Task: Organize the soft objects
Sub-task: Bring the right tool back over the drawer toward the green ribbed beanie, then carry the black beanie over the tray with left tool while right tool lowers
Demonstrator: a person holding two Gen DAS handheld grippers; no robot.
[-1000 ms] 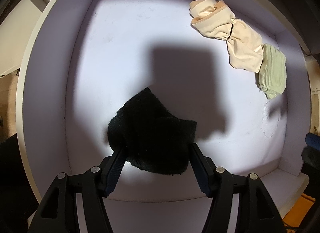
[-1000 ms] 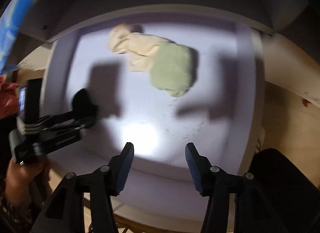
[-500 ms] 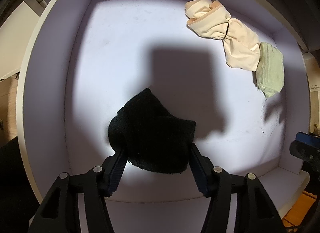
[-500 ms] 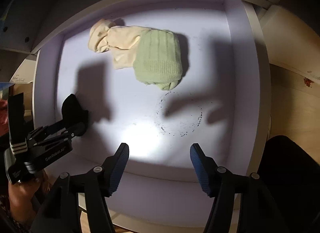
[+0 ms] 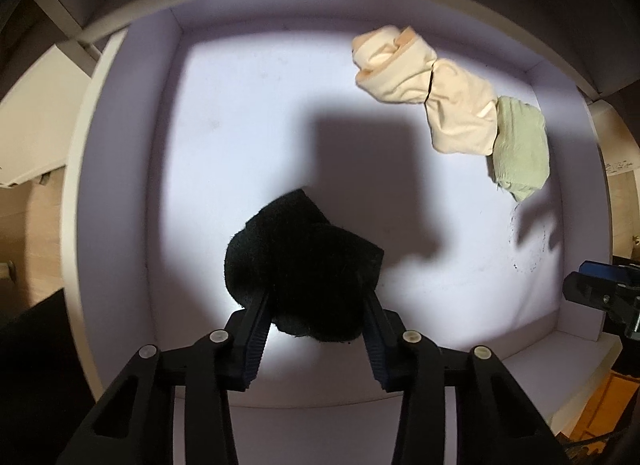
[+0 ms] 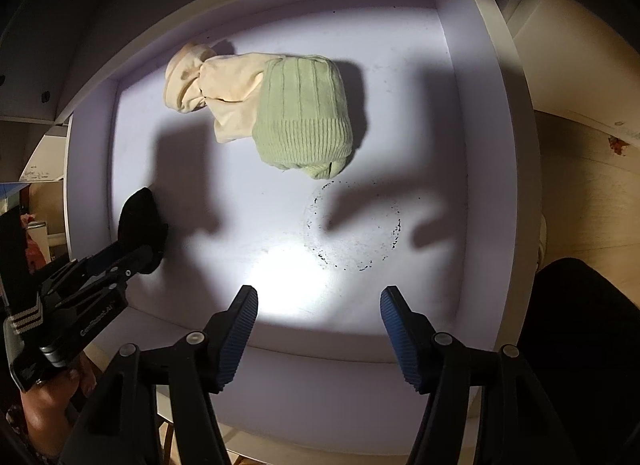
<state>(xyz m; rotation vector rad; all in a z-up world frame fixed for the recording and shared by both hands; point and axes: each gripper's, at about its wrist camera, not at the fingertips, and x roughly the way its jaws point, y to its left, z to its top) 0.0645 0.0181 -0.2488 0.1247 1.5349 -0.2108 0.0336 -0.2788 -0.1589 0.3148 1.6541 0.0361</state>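
While the left gripper (image 5: 316, 309) fingers close on a fuzzy black sock (image 5: 304, 265), seemingly pinching it, the right gripper (image 6: 318, 305) fingers stand spread.

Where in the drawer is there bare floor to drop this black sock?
Bare: the left half of the drawer floor, between the left wall and the cream sock, and the middle. Crowded: the far right corner, where the cream sock and green sock touch.

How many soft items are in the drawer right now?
3. A black sock sits between the closing left gripper jaws; a cream cloth and green knit sock lie touching near the back wall. None seems hidden.
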